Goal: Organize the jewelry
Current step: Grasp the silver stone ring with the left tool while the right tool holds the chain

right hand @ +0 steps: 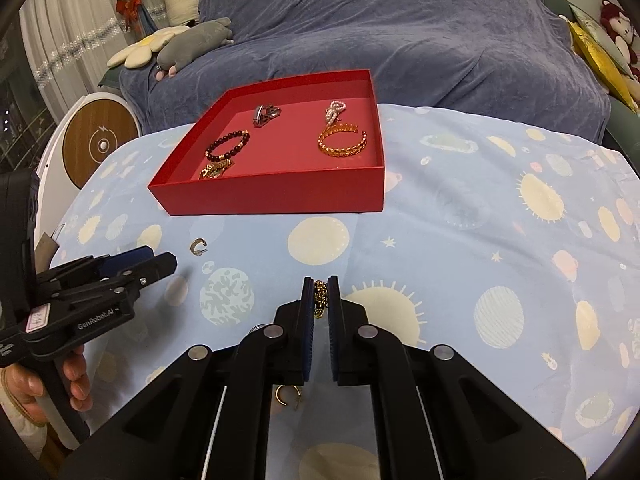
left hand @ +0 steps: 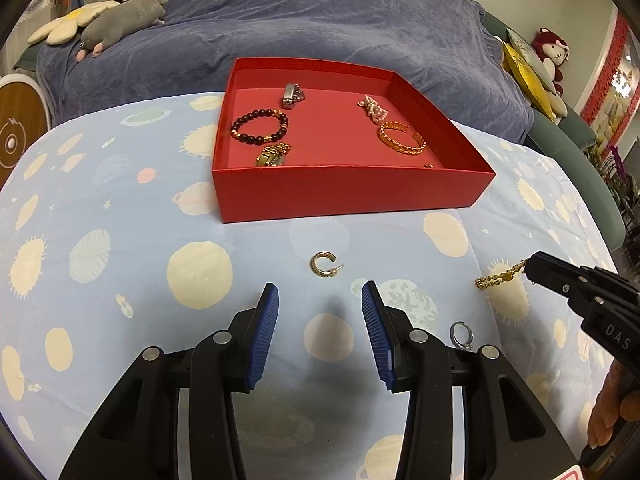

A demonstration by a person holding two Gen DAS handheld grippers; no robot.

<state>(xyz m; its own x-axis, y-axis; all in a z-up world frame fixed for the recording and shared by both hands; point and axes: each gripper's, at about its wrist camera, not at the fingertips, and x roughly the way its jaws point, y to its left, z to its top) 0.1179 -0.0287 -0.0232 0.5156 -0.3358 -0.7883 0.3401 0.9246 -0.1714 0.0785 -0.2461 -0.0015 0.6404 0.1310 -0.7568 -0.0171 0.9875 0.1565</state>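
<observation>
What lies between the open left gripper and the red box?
Only the gold C-shaped earring lies on the cloth between the left gripper and the red box; the left wrist view shows it.

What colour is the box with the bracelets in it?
The box is red, inside and out. The left wrist view shows it best.

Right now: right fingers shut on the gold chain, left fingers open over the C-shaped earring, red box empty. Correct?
Not quite: the red box is not empty. The left wrist view shows a beaded bracelet, a gold cuff and other pieces in it. The rest holds: right gripper shut on the gold chain, left gripper open near the C-shaped earring.
</observation>
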